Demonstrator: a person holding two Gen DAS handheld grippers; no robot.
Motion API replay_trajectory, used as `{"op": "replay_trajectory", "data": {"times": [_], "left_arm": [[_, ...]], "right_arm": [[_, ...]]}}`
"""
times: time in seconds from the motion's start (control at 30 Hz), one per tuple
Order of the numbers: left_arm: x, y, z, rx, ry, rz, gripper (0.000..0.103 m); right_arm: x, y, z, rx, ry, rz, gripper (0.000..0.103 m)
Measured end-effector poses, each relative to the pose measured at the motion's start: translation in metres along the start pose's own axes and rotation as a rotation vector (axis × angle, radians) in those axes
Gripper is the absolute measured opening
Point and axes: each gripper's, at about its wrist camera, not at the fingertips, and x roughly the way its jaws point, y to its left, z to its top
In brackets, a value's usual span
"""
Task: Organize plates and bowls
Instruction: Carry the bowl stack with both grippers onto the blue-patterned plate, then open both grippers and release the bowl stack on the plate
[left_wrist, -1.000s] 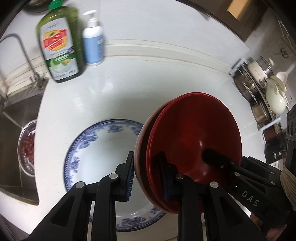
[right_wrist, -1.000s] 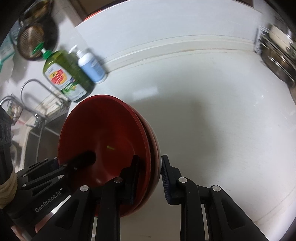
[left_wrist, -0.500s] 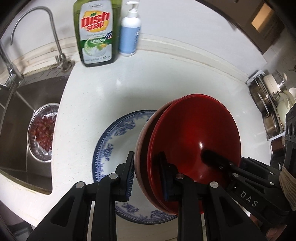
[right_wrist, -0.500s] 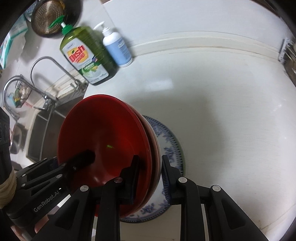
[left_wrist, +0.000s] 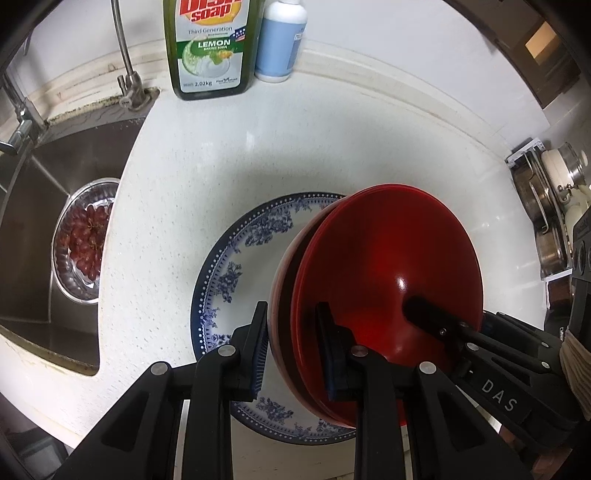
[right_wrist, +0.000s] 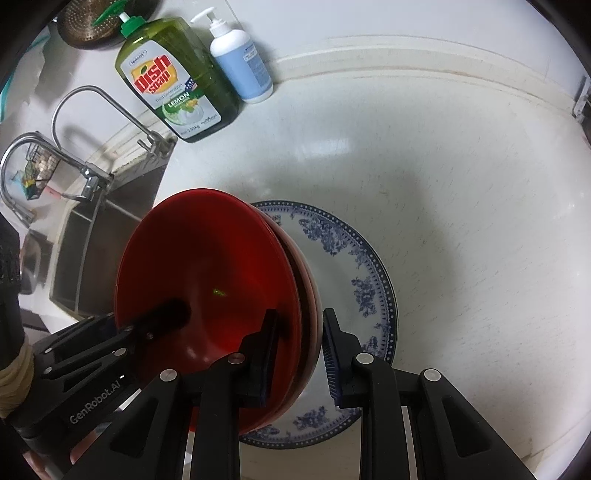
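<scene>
Red bowls (left_wrist: 388, 266) between both grippers' clamped fingers (left_wrist: 258, 350).

This is a home kitchen. A white speckled bench (left_wrist: 207, 184) runs along a white wall, and a stainless steel sink (left_wrist: 44, 229) is set into its left end, with a curved tap (right_wrist: 99, 107) standing at the sink's back edge. Inside the sink sits a metal bowl of red grapes (left_wrist: 85, 243). At the bench's back edge, against the wall, stand a green dish soap bottle (right_wrist: 177, 88) and a white pump bottle (right_wrist: 240, 66). Metal pots (left_wrist: 546, 229) crowd a rack at the right end.
</scene>
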Motion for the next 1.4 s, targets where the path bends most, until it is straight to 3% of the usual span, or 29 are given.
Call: {"op": "replay_trajectory", "data": {"times": [0.63, 1.0, 1.07, 1.13, 1.27, 1.4], "left_arm": [[0.015, 0.009, -0.006, -0.025, 0.049, 0.007, 0.025], [0.015, 0.009, -0.008, -0.012, 0.025, 0.005, 0.025], [0.011, 0.006, -0.008, 0.011, -0.006, 0.021, 0.029], [0.007, 0.003, -0.008, 0.031, -0.025, 0.026, 0.039], [-0.004, 0.002, -0.009, 0.057, -0.071, 0.046, 0.044], [-0.023, -0.001, -0.014, 0.076, -0.164, 0.068, 0.065]], "right_arm": [[0.014, 0.003, 0.000, -0.010, 0.049, -0.008, 0.025], [0.013, 0.003, 0.000, -0.011, 0.039, 0.001, 0.026], [0.014, 0.003, -0.001, -0.023, 0.031, 0.004, 0.026], [0.012, 0.003, -0.001, -0.034, 0.017, 0.006, 0.027], [0.002, 0.003, -0.002, -0.037, -0.025, -0.001, 0.042], [-0.019, -0.002, -0.008, -0.029, -0.094, -0.032, 0.045]]}}
